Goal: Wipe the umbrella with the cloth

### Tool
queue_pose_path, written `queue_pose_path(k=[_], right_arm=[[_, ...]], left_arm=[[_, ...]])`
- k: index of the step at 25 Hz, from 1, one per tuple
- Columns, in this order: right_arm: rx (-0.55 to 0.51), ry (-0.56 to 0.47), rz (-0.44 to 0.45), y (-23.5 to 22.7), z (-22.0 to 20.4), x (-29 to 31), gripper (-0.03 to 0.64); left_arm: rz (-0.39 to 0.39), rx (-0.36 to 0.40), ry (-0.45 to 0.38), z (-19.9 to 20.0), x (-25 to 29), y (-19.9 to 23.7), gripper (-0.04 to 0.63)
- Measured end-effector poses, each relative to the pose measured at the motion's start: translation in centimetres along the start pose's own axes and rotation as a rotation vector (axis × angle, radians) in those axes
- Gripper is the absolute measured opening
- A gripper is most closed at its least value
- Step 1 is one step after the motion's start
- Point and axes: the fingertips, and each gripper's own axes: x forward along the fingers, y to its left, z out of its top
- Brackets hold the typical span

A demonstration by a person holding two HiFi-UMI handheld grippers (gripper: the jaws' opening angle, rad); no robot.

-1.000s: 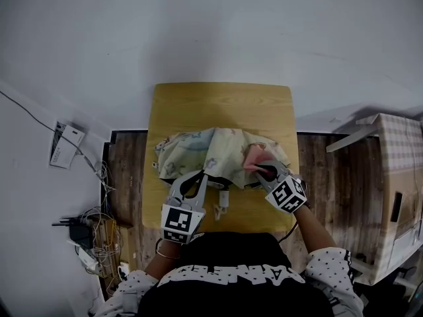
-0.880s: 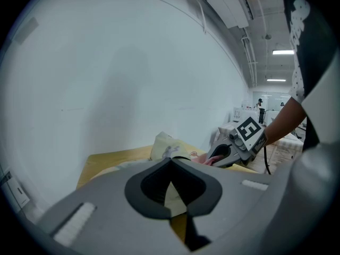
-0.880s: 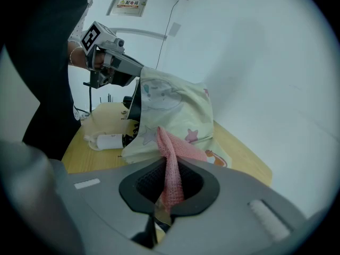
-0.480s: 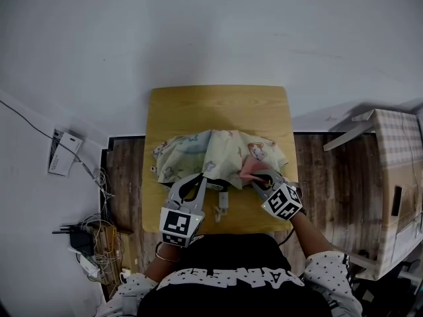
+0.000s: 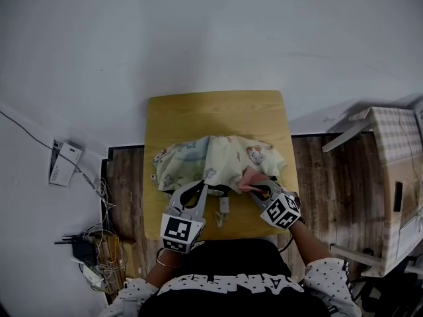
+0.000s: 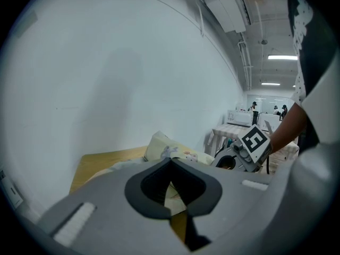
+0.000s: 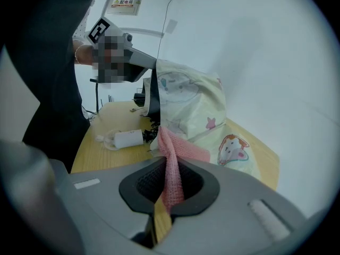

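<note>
A pale yellow umbrella [image 5: 218, 160] with cartoon prints lies crumpled across the wooden table [image 5: 218, 111]. My left gripper [image 5: 203, 187] is shut on the umbrella's near edge; cream fabric [image 6: 172, 195] shows between its jaws. The right gripper [image 5: 263, 187] is shut on a pink knitted cloth [image 5: 250, 177], which rests against the umbrella's near right side. In the right gripper view the cloth [image 7: 172, 163] runs up from the jaws onto the umbrella [image 7: 191, 105]. The umbrella's white handle [image 7: 127, 138] lies on the table between the two grippers.
A checked cardboard box [image 5: 396, 170] stands on the floor to the right of the table. Cables and a power strip [image 5: 89, 243] lie on the floor at the left. A white wall runs behind the table's far edge.
My right gripper has drawn the pink cloth a little toward me along the umbrella's near right side. The left gripper has kept its hold and place.
</note>
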Motion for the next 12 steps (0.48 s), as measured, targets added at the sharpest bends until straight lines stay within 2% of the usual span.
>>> queue_pose_path(k=[7, 12], right_arm=[[0.036, -0.003, -0.011, 0.9, -0.2, -0.1, 0.032], [0.121, -0.065, -0.077, 0.0, 0.7, -1.2, 0.032]], left_arm=[[-0.027, -0.005, 0.001, -0.1, 0.0, -0.3, -0.002], [-0.055, -0.006, -0.014, 0.0, 0.2, -0.5, -0.002]])
